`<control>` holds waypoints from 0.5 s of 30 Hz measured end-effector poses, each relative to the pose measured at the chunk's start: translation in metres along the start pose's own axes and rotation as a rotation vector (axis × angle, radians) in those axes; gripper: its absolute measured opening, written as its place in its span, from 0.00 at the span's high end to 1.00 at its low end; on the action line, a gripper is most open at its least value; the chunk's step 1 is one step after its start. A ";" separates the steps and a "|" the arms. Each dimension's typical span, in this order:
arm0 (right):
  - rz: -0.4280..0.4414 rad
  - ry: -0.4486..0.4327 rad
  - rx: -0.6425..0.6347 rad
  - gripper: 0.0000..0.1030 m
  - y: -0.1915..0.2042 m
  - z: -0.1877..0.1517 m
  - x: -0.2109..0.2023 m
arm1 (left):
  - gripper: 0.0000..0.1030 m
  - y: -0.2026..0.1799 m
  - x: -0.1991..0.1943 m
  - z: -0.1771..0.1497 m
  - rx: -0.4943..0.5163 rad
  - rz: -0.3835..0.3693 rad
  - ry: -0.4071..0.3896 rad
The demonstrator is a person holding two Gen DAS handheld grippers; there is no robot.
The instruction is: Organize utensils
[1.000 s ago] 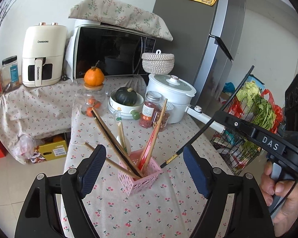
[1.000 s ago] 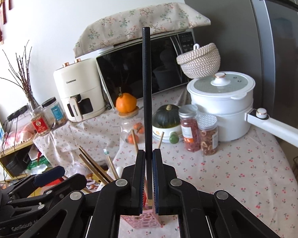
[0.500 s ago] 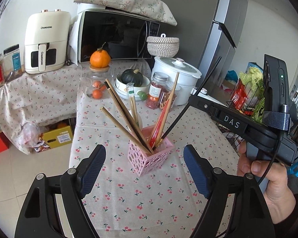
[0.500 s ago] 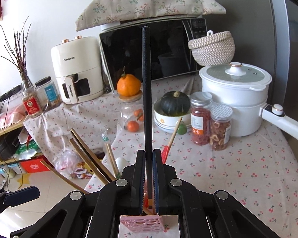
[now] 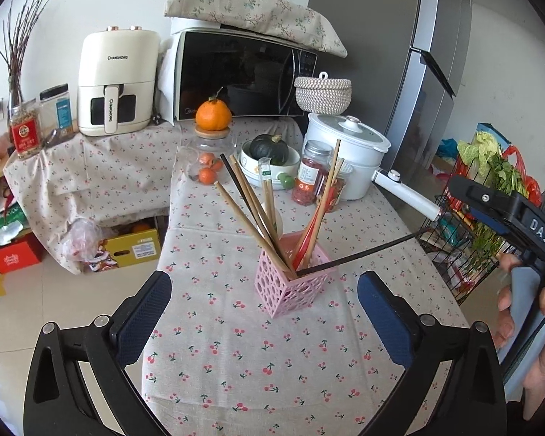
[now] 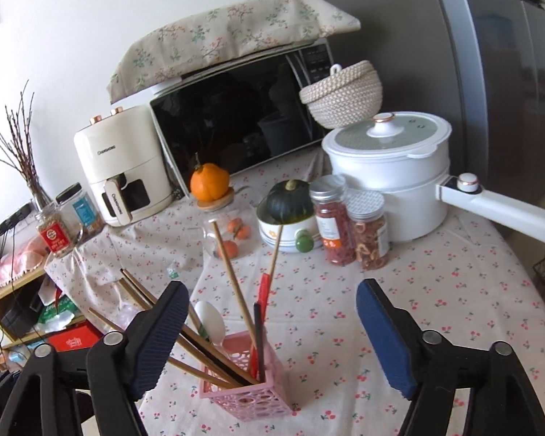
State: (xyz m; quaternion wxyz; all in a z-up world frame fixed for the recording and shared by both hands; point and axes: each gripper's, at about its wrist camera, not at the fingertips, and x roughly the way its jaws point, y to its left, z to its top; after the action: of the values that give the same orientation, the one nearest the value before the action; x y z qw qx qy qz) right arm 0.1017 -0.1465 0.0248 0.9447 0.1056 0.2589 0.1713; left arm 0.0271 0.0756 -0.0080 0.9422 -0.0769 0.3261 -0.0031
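Note:
A pink perforated holder (image 5: 294, 283) (image 6: 247, 388) stands on the cherry-print tablecloth (image 5: 272, 370). It holds several wooden chopsticks (image 5: 250, 225), a red utensil (image 6: 263, 287) and a white spoon (image 6: 210, 318). A black chopstick (image 5: 363, 252) (image 6: 259, 341) rests in it, leaning right toward my right gripper (image 5: 505, 214), which a hand (image 5: 527, 327) holds. My right gripper (image 6: 270, 290) hangs just above the holder; its jaws are opening and no pad touches the black chopstick. My left gripper (image 5: 264, 283) faces the holder from the near side, jaws opening, nothing between them.
Behind the holder stand two spice jars (image 5: 309, 178), a white pot (image 5: 348, 149) with a long handle, a squash in a bowl (image 5: 269, 149) and an orange on a glass jar (image 5: 212, 116). A wire basket of greens (image 5: 468, 225) stands off the right edge.
My right gripper has opened and let go of the black chopstick, which now rests in the pink holder. My left gripper's jaws have widened a little, and it has come closer to the holder.

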 end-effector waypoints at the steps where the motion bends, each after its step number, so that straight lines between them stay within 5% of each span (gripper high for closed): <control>1: -0.025 -0.001 -0.006 0.04 -0.002 -0.001 -0.007 | 0.00 -0.003 -0.003 -0.002 0.010 0.015 0.001; 15: -0.295 -0.021 -0.071 0.00 -0.004 -0.050 -0.101 | 0.00 -0.043 -0.058 -0.034 0.014 0.082 -0.071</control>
State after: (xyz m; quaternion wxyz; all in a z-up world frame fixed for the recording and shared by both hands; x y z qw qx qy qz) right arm -0.0051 -0.1834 0.0275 0.9654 0.0348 0.2556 0.0384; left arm -0.0372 0.0317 0.0075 0.9530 -0.0571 0.2955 0.0360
